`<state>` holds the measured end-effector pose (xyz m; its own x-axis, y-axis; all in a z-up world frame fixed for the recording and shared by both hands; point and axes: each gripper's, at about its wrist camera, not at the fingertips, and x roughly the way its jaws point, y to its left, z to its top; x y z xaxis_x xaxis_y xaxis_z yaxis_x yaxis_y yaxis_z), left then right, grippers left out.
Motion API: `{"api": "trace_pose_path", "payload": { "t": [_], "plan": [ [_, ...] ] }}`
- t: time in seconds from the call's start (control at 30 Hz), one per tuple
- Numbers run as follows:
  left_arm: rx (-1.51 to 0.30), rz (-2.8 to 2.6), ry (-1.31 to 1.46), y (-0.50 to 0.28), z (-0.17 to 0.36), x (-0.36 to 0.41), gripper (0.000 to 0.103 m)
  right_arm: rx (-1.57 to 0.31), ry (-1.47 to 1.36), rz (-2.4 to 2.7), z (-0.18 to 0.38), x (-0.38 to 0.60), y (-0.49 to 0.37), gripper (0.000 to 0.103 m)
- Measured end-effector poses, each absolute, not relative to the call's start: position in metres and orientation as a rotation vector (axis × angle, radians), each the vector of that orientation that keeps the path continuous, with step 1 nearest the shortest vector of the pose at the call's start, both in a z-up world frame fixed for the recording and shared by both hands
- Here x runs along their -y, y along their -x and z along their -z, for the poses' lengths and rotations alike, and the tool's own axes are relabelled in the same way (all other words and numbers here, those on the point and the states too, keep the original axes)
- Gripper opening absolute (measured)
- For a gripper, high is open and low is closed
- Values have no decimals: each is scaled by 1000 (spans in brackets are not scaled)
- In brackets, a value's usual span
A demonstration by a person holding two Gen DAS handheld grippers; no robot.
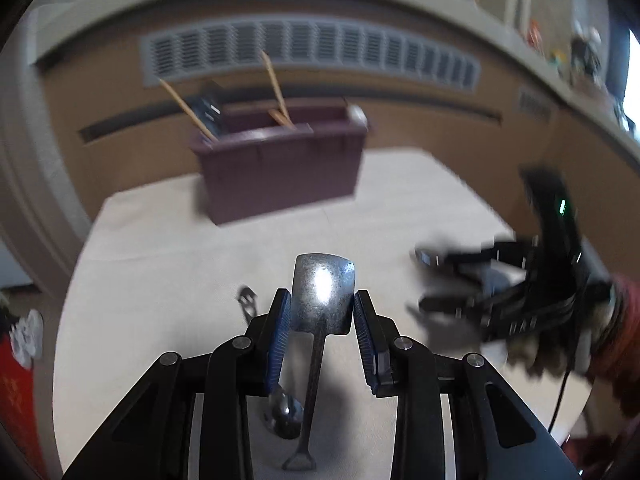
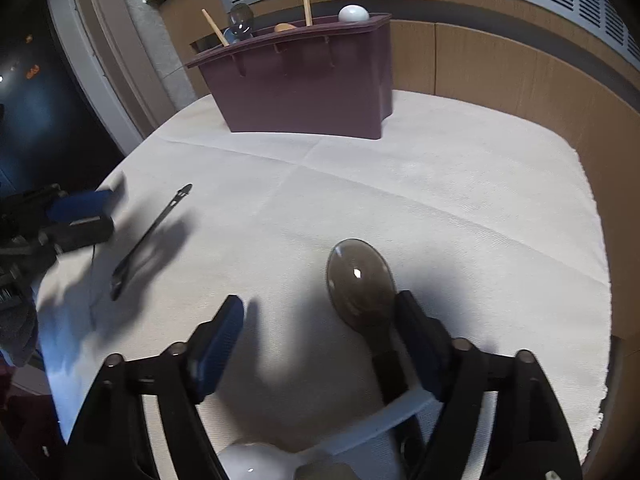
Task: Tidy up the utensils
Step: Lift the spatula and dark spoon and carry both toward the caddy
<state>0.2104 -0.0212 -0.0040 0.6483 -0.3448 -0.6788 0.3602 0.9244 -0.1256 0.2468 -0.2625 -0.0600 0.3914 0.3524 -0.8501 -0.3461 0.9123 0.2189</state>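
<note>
My left gripper (image 1: 321,306) is shut on a metal spatula-like utensil (image 1: 323,292), its flat shiny blade between the blue pads and its handle running back under the gripper, above the white cloth. My right gripper (image 2: 320,306) is open low over the cloth; a dark translucent spoon (image 2: 360,280) lies between its fingers, close to the right finger (image 2: 416,320). A maroon utensil caddy (image 2: 304,84) stands at the back, also in the left wrist view (image 1: 280,164), holding wooden sticks (image 1: 276,88) and spoons.
A dark slim utensil (image 2: 148,240) lies on the cloth (image 2: 440,184) at left. A white spoon (image 2: 256,462) lies under my right gripper. A metal spoon (image 1: 284,416) lies under my left gripper. A wood wall with a grey vent (image 1: 312,48) stands behind.
</note>
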Motion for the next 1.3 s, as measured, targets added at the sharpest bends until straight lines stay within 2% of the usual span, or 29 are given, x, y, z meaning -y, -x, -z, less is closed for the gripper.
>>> {"api": "trace_pose_path", "payload": {
  "t": [0.1,0.13,0.17,0.23,0.37,0.43,0.67,0.87,0.97,1.03,1.3],
  "plan": [
    [-718,371,54,-204,-3,6,32,-1106,27,-451,59,257,-251,83],
    [-717,369,76,-203,-4,2,32,-1112,40,-450,59,256,-252,78],
    [-716,367,95,-202,-5,-1,32,-1105,56,-428,57,258,-254,63],
    [-714,364,129,-201,-6,-12,31,-1097,113,-401,57,258,-257,45],
    [-697,350,184,-196,-7,-24,28,-1091,241,-391,59,248,-256,40],
    [-690,343,201,-192,-7,-30,28,-1093,277,-398,56,242,-253,32],
    [-714,315,191,-192,-4,-34,27,-950,225,-411,2,236,-227,32],
    [-867,264,189,-215,29,-34,28,-909,182,-375,-20,250,-213,32],
    [-950,258,198,-234,46,-27,34,-898,152,-354,-25,257,-209,32],
    [-998,231,214,-249,55,-23,47,-886,145,-346,-24,258,-209,32],
    [-1086,119,176,-297,75,-1,49,-852,79,-341,-22,262,-214,32]
  ]
}}
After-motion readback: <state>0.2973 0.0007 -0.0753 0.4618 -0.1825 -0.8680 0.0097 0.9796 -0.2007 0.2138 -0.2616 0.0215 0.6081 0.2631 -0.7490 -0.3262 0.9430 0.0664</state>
